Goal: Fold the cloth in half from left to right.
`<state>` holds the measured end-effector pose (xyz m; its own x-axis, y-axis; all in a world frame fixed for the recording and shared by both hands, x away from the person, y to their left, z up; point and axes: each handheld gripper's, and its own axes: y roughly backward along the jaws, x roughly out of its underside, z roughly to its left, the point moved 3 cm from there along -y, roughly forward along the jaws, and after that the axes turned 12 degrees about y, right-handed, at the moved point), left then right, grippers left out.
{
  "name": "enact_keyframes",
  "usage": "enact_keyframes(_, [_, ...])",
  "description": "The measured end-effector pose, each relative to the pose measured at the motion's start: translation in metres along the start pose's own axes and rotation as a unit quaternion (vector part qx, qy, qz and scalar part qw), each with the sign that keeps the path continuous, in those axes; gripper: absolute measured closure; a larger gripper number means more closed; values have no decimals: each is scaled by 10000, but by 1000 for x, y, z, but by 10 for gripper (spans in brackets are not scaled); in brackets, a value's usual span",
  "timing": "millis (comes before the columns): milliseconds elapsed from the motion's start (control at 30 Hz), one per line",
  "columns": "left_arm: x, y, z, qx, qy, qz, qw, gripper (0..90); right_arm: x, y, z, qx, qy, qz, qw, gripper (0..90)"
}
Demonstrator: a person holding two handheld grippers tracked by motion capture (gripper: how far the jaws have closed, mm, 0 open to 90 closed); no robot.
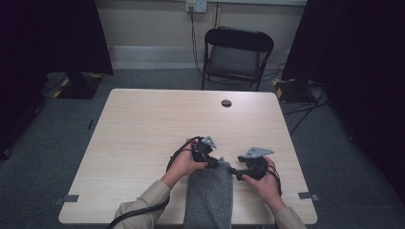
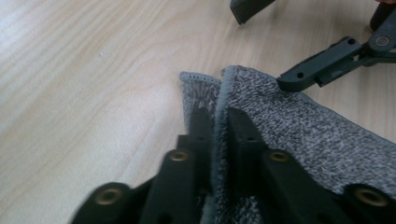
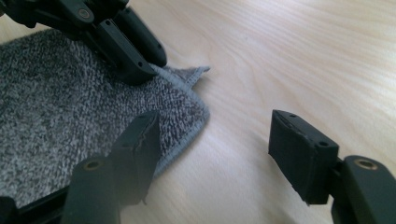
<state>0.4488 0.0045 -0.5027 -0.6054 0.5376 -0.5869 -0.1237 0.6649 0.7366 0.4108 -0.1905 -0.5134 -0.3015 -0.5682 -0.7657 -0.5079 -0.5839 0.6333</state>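
A grey knitted towel [image 1: 208,193] lies at the table's near edge, between the person's forearms, and hangs over the front. My left gripper [image 1: 215,161] is shut on the towel's far edge; in the left gripper view its jaws [image 2: 215,116] pinch a raised fold of the towel [image 2: 299,126] near a corner. My right gripper [image 1: 235,170] stands open just to the right of that corner. In the right gripper view [image 3: 217,135], one jaw rests over the towel [image 3: 56,121] and the other over bare wood. The left gripper [image 3: 116,44] shows there too, clamped on the cloth.
The light wooden table [image 1: 157,124] has a round cable hole [image 1: 226,103] at the far middle. A black folding chair [image 1: 237,52] stands behind it. Dark curtains flank both sides. Tape marks [image 1: 70,198] sit at the near corners.
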Motion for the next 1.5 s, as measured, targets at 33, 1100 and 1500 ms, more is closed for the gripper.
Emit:
enact_keyframes(33, [-1,2,0,-2,34,-9,10000,849,-1,0,0,3,12,8,10000,341])
enact_keyframes(1100, [2,12,19,-298,98,-219,9993,679,-13,-18,7,-162,29,-20,9999,346])
enact_keyframes(1500, [-9,26,15,-357,121,-181,9991,900,-9,-16,8,-141,42,-2,9999,348])
